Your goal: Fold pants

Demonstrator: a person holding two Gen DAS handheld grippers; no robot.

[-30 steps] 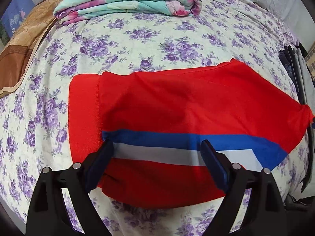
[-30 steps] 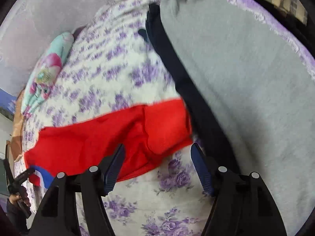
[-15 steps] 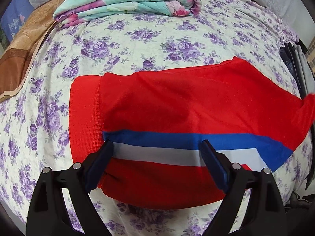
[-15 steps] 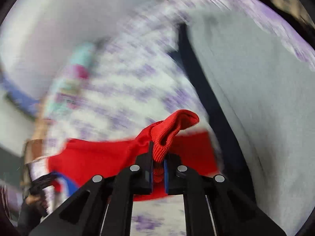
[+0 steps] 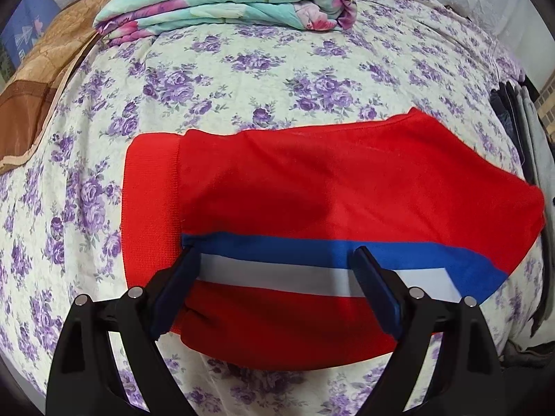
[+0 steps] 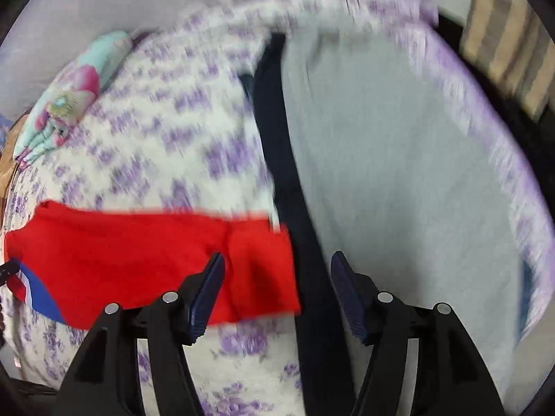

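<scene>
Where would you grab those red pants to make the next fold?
Probably the ribbed cuff end of the red pants, which lies flat on the floral bedspread just before the open right gripper. It is a thick, free edge; come down from above and pinch it, while the open left gripper hovers above the waistband end.

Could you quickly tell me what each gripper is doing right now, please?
Left gripper: open, holding nothing, poised over the red pants.
Right gripper: open, holding nothing, over the pants' cuff end.
</scene>
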